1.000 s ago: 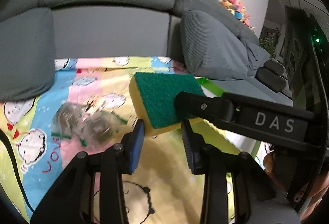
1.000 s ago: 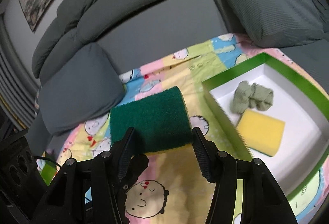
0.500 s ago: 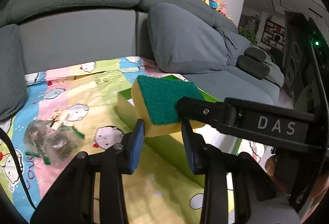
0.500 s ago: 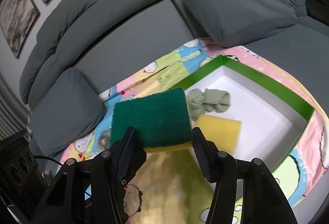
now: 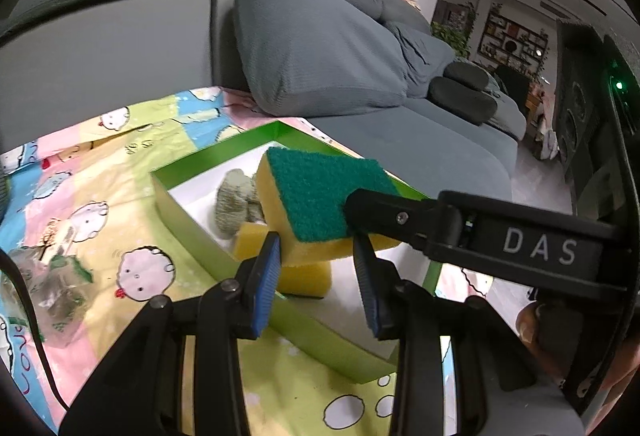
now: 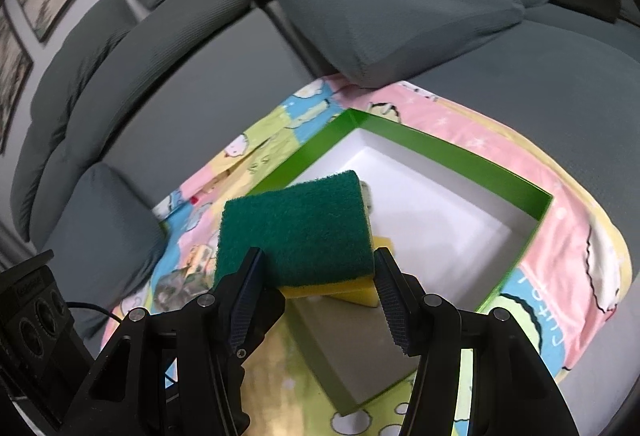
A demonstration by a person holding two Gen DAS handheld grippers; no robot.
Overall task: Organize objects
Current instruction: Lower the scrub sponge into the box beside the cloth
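Gripping coarse green-topped sponge (image 6: 294, 226), right claw (image 6: 318, 288), seemingly above box (image 6: 460, 156).

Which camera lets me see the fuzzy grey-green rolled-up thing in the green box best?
The left wrist view. There the rolled cloth lies in plain sight inside the green box, behind the held sponge. In the right wrist view the sponge hides nearly all of it, leaving only a sliver.

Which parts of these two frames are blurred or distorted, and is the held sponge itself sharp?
Left wrist view: the sponge is sharp; the clear packet at the left edge is soft; fisheye bending curves the sofa. Right wrist view: the sponge in the right claw is crisp, but the green box's near corner and the cloth below smear.
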